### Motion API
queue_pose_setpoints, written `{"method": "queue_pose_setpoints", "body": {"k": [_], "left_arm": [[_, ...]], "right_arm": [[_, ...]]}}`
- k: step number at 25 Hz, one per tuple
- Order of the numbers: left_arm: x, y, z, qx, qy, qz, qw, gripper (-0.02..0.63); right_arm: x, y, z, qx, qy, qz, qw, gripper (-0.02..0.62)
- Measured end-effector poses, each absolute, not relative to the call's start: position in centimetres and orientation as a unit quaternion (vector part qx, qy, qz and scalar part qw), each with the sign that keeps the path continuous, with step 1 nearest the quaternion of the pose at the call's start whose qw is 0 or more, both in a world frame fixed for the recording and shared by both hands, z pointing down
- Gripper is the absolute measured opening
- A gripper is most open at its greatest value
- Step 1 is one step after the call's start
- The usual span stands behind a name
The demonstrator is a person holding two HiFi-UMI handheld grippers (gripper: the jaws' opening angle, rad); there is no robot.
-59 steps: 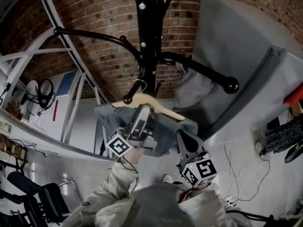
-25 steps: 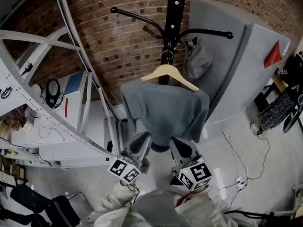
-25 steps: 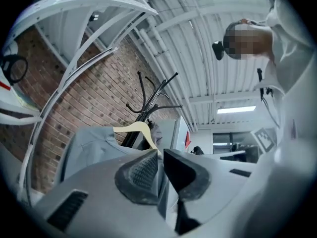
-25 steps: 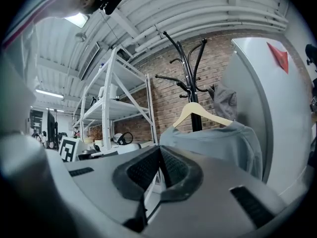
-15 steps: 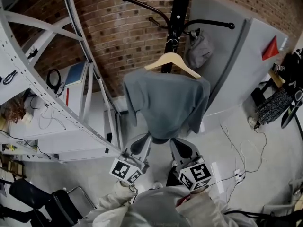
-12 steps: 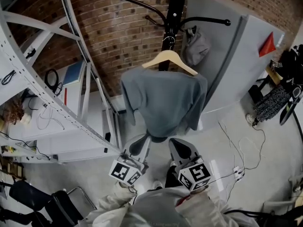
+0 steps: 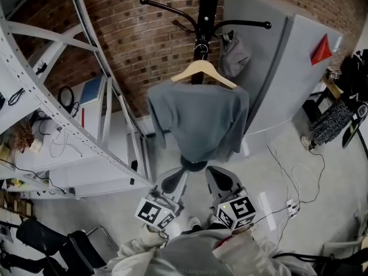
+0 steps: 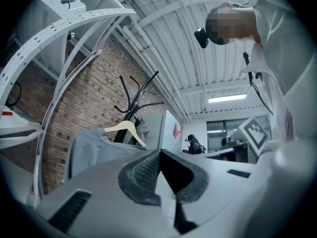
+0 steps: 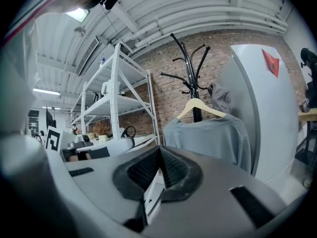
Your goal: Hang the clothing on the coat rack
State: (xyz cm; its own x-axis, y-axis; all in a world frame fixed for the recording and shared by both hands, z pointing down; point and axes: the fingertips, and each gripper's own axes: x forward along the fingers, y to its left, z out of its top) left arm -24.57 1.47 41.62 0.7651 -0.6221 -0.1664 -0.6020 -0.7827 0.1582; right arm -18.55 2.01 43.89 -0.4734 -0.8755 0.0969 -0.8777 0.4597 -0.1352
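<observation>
Well, the brick wall (image 7: 138, 50) is filling the background directly behind the coat rack (image 7: 206, 10), and the white shelving frame (image 7: 92, 125) is sweeping across on the rack's left. On the rack's right, a tall grey panel (image 7: 287, 79) with a red triangle on it is standing close by. The black coat rack itself is standing upright, its curved arms spreading out near the top. And there it is: the grey shirt (image 7: 201, 122) is hanging on that rack, draped over a wooden hanger (image 7: 202, 72) whose hook is catching at the pole, the hem dangling free in front of the rack's lower part. A small grey bundle of cloth (image 7: 233, 53) is hanging from the rack's right-hand arm, just beside the hanger. Both grippers are hovering low in front of the rack, clear of the shirt. The left gripper (image 7: 174, 180) is sitting clenched with nothing between its jaws, and the right gripper (image 7: 221, 180) beside it is likewise pressed together and empty. Thin cables (image 7: 290, 203) are trailing over the floor out to the rack's right.
</observation>
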Motion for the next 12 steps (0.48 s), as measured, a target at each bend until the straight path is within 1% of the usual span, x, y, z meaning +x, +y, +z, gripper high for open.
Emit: {"method": "queue_pose_setpoints", "body": {"k": [6, 12], "left_arm": [[-23.8, 0.9, 42.1, 0.928, -0.354, -0.098, 0.064, 0.008], [-20.8, 1.0, 41.2, 0.936, -0.336, -0.094, 0.047, 0.009]], "right_arm": [[-17.5, 1.8, 43.4, 0.507, -0.859, 0.074, 0.001, 0.025], [-15.5, 0.8, 42.9, 0.5, -0.863, 0.069, -0.005, 0.025]]}}
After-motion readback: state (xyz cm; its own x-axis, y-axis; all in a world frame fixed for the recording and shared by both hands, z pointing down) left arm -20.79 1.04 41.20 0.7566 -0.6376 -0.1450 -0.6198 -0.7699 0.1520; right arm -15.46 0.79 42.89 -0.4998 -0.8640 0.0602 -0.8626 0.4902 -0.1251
